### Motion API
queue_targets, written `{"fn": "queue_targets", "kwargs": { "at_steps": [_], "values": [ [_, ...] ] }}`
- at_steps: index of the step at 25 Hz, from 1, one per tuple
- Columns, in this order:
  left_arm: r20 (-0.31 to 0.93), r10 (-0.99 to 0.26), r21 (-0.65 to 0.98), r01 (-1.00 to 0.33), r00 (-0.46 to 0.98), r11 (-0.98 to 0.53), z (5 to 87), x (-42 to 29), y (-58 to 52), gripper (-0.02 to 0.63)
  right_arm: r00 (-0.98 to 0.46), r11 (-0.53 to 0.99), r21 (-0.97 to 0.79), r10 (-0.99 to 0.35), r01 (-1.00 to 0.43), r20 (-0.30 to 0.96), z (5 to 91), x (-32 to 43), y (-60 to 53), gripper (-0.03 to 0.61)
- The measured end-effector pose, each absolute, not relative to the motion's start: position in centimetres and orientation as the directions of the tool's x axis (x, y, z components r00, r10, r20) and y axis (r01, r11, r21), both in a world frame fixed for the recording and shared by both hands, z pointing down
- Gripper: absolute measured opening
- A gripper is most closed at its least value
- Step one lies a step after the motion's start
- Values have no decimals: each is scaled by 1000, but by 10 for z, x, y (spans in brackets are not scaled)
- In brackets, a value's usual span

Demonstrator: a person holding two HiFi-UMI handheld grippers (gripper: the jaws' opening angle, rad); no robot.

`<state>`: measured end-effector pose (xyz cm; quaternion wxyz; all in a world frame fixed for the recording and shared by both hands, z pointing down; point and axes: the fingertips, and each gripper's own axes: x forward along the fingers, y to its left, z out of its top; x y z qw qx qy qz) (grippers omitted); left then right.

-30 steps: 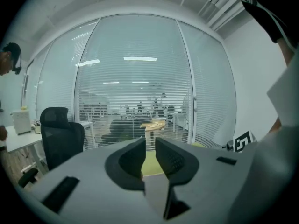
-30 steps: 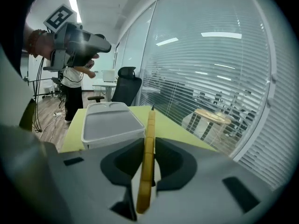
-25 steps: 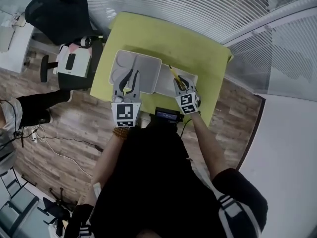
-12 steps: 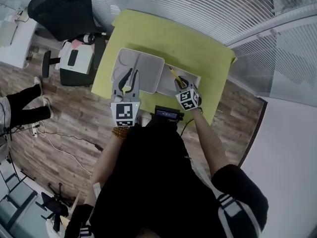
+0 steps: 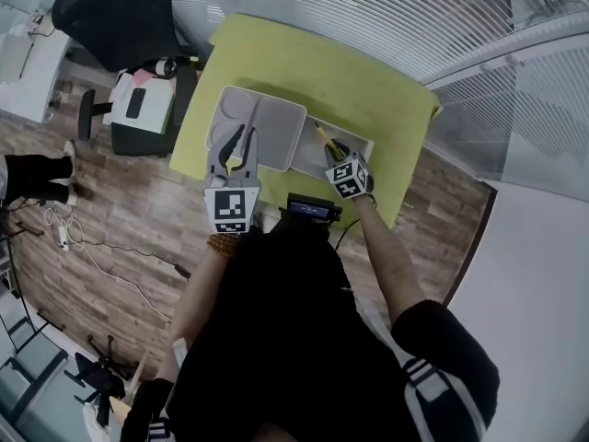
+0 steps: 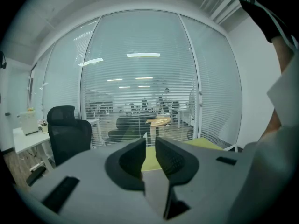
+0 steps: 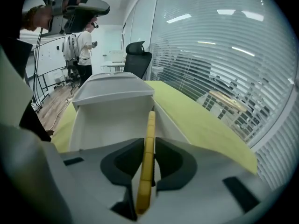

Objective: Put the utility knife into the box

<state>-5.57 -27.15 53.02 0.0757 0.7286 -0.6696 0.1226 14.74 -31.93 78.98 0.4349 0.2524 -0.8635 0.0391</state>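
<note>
Off the table's left edge stand a black office chair [image 5: 110,17] and, nearer the person, a low white-topped stand [image 5: 138,109] with a dark flat object on it. Neither touches the green table [image 5: 368,81]. Slatted glass walls run behind the table's far edge.

The left hand-held gripper [image 5: 245,138] hangs over the table's near-left part, just in front of the box's lid [image 5: 271,122]. In the left gripper view its jaws stand a narrow gap apart [image 6: 150,146] and nothing is between them, only a strip of green table beyond.

The lid lies opened out to the left of the white box [image 5: 308,150], which sits toward the near edge at the middle of the table. The right gripper view shows the box [image 7: 107,120] open, with bare white walls and floor, and nothing lies between the hand-held gripper and its opening.

The right hand-held gripper [image 5: 331,151] is at the box's near-right corner, its jaws clamped on the yellow utility knife [image 5: 321,135]. The knife [image 7: 148,157] stands on its narrow edge between the jaws. Its long axis runs in line with the jaws, and its front end sticks out past them, above the box's interior close to one side wall. In the head view it points away from the person, slanting toward the table's far-left corner.
</note>
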Motion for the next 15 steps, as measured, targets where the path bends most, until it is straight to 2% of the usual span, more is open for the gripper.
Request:
{"fn": "queue_targets", "kwargs": {
  "at_steps": [15],
  "values": [
    [277,-958,-55,-995,70,-88,530,-54,-269,71,-443,873,139,-367,-467,818,807,144,-323,72]
  ]
}}
